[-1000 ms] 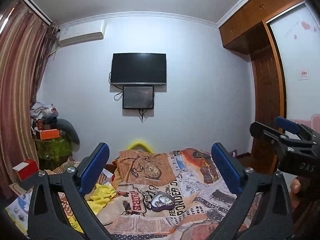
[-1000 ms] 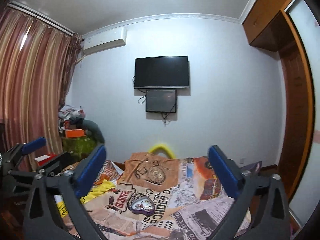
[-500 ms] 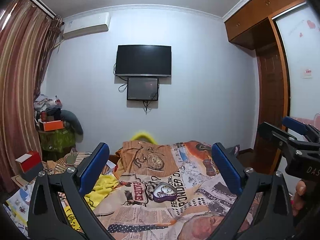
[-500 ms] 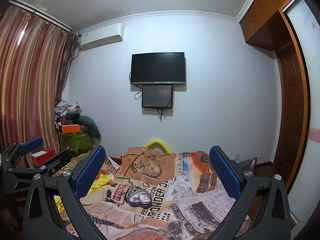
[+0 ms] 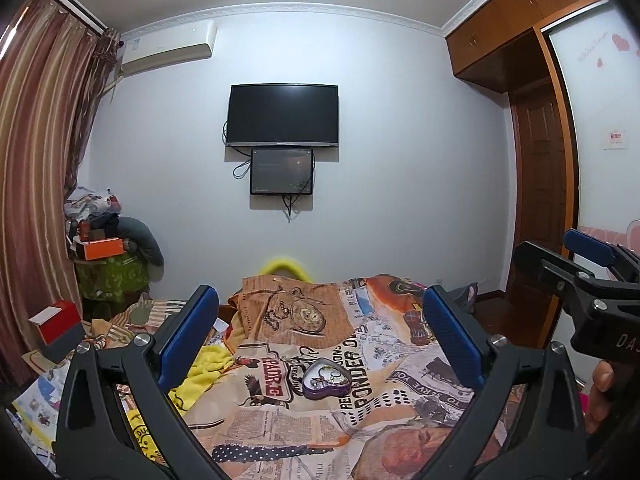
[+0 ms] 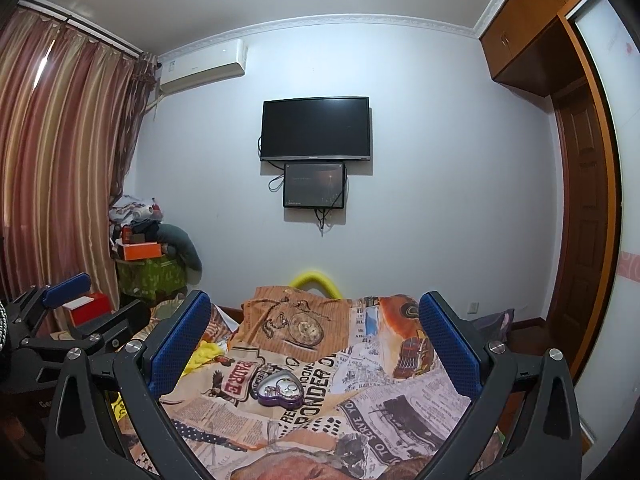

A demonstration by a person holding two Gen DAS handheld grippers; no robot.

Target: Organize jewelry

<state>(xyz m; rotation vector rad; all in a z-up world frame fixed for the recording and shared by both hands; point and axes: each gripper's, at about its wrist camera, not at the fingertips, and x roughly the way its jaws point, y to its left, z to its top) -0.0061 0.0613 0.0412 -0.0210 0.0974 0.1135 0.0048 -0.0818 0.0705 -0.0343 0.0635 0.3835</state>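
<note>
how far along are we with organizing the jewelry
Barely begun. Nothing looks done: the purple heart-shaped box sits open on the bed, a few pieces inside. Nothing is in hand: the left claw and right claw are open, above the bed. All sorting remains.

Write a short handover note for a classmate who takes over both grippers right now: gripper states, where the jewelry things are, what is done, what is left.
Left gripper: open, empty, held above the bed.
Right gripper: open, empty, also above the bed.
Heart box: purple, open, on the bedspread ahead of both grippers, small jewelry inside. A chain appears to lie on the brown cloth beyond it, though it may be printed.
Done: nothing visibly handled.
Left: probably reach down to the box and sort the pieces.
</note>
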